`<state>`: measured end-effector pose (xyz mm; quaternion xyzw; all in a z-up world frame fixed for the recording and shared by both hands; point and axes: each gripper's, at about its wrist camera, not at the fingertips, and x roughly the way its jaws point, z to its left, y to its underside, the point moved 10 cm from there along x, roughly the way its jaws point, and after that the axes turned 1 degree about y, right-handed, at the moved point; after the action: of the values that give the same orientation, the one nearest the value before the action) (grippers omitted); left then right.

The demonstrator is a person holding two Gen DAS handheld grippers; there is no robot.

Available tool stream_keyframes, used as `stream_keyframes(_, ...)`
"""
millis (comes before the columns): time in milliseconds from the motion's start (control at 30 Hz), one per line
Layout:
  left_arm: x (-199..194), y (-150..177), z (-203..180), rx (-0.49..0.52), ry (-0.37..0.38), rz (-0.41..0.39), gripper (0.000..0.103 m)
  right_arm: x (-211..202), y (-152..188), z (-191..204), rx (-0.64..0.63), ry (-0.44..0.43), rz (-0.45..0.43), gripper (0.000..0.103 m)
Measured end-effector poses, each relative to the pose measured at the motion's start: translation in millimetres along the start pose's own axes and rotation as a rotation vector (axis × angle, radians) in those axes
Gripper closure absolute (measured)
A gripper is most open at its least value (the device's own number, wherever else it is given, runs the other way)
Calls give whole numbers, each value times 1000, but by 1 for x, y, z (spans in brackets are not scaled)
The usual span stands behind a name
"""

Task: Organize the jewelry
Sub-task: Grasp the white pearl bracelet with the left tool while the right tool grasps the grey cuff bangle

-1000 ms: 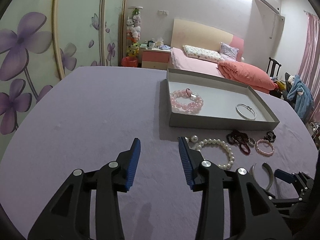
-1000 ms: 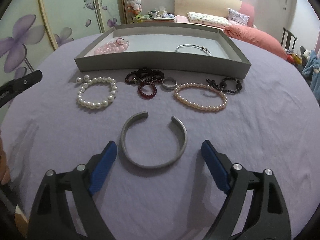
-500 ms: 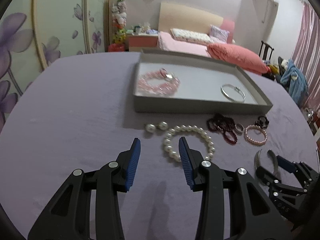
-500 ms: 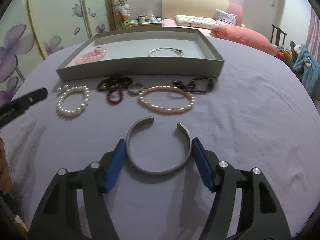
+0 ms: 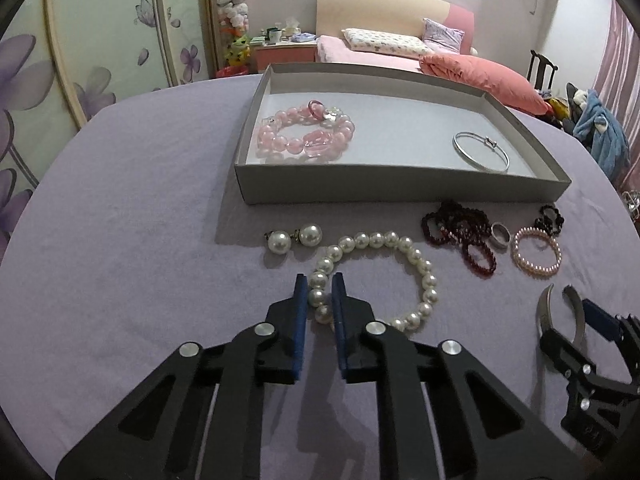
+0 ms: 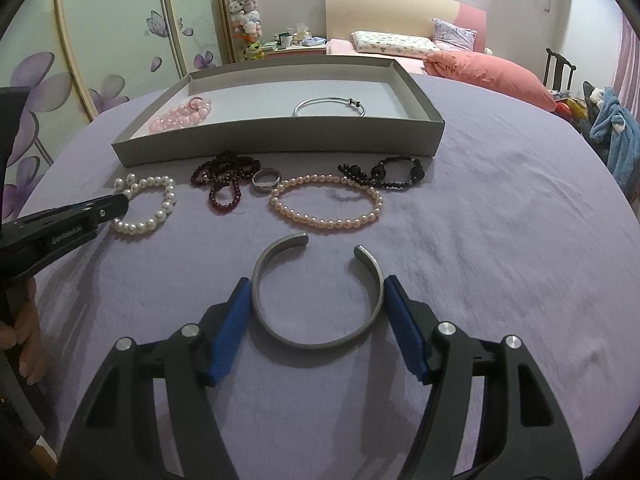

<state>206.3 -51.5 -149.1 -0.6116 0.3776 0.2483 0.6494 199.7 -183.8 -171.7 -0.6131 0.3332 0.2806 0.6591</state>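
Observation:
A white pearl bracelet (image 5: 416, 256) lies on the purple cloth in front of the grey tray (image 5: 360, 192). My left gripper (image 5: 320, 284) is shut on one of its near-left beads, and the bracelet still rests on the cloth. A grey metal cuff (image 6: 316, 344) lies nearer the front with its gap facing the tray. My right gripper (image 6: 316, 280) straddles it, a blue pad pressed against each outer side. The tray holds a pink bead bracelet (image 5: 308, 136) and a thin silver bangle (image 5: 480, 150).
Two pearl earrings (image 5: 294, 238), dark red bead bracelets (image 5: 460, 228), a silver ring (image 5: 501, 235), a pink pearl strand (image 6: 326, 204) and a black bracelet (image 6: 380, 174) lie before the tray. A hand (image 6: 20, 328) holds the left tool. A bed and wardrobe stand beyond the round table.
My left gripper moved forward and down over the pearl bracelet and shut on a bead. My right gripper closed in from wide open until its pads met the cuff's sides.

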Motion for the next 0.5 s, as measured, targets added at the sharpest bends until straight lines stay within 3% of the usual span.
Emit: stream_keyframes(500,-14,17,16,27,-24,-11,92,1,3,0,-1,20,5,38)
